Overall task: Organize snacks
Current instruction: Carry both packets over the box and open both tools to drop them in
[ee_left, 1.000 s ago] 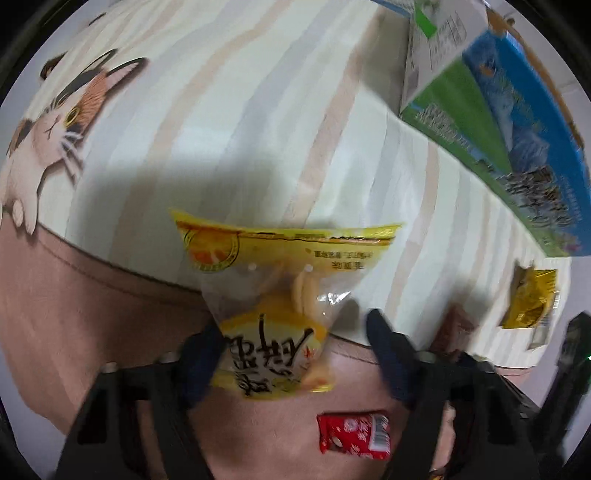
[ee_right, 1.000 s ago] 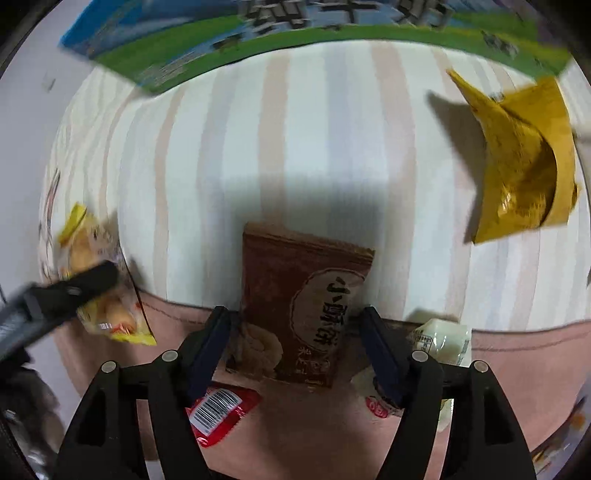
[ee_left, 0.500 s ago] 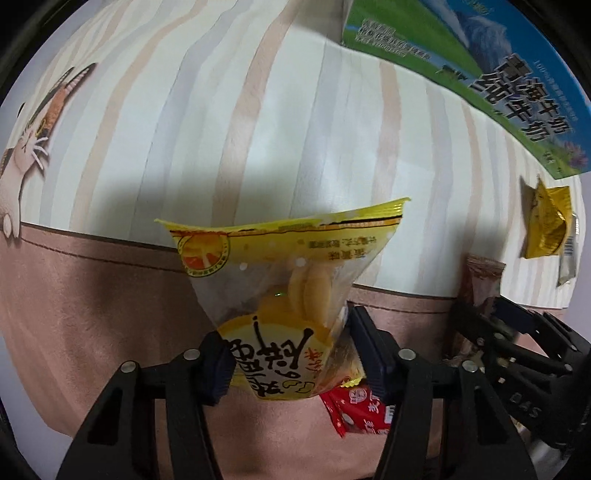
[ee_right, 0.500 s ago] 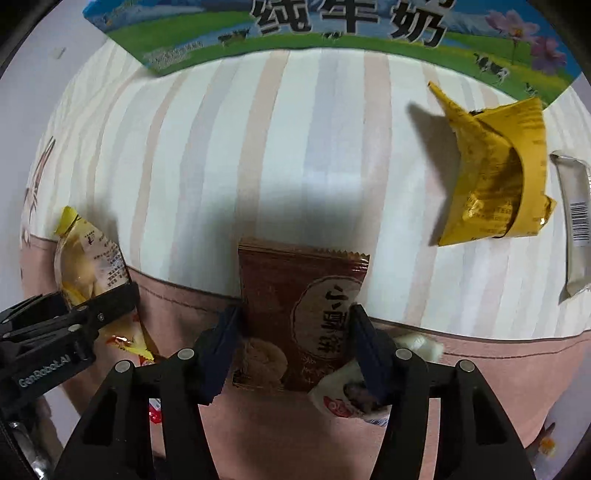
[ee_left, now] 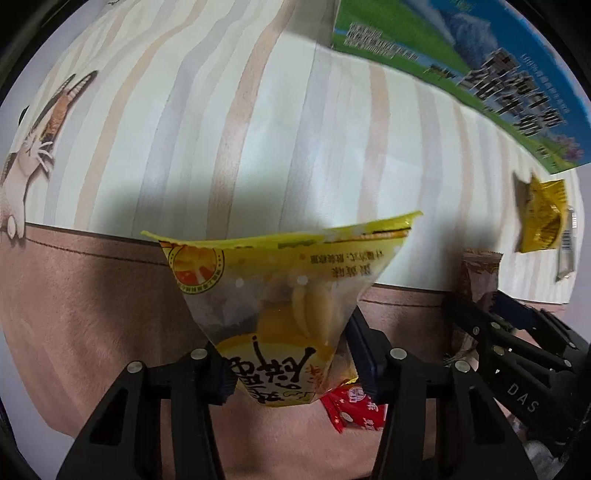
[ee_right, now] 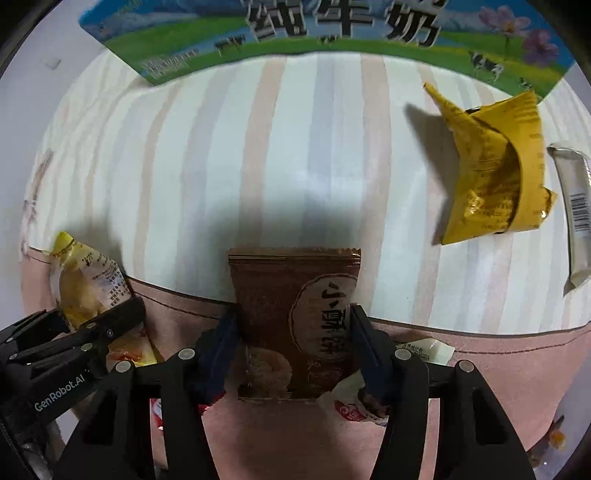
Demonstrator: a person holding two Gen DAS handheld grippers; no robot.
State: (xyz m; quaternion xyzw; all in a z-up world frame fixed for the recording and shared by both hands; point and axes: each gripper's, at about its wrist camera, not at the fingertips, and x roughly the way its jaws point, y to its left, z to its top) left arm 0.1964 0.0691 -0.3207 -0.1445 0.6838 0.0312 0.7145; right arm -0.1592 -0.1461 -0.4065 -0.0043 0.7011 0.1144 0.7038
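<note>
A yellow snack packet with clear sides stands between the pads of my left gripper. Its jaws are closing and pinch the packet's lower part into a narrow waist. In the right wrist view a brown snack packet lies across the border of the striped cloth. The jaws of my right gripper are closing, and the blue pads touch its two long edges. Both grippers point down and work side by side: the left one and its yellow packet show at the lower left of the right view.
A blue-and-green milk carton lies along the far edge of the cloth. A crumpled gold packet and a silver stick pack lie at the right. A red candy wrapper and a white packet lie under the grippers.
The left jaws have narrowed onto the yellow packet, and that gripper has shifted toward the right gripper. The right jaws have narrowed until the pads reach the brown packet's edges.
</note>
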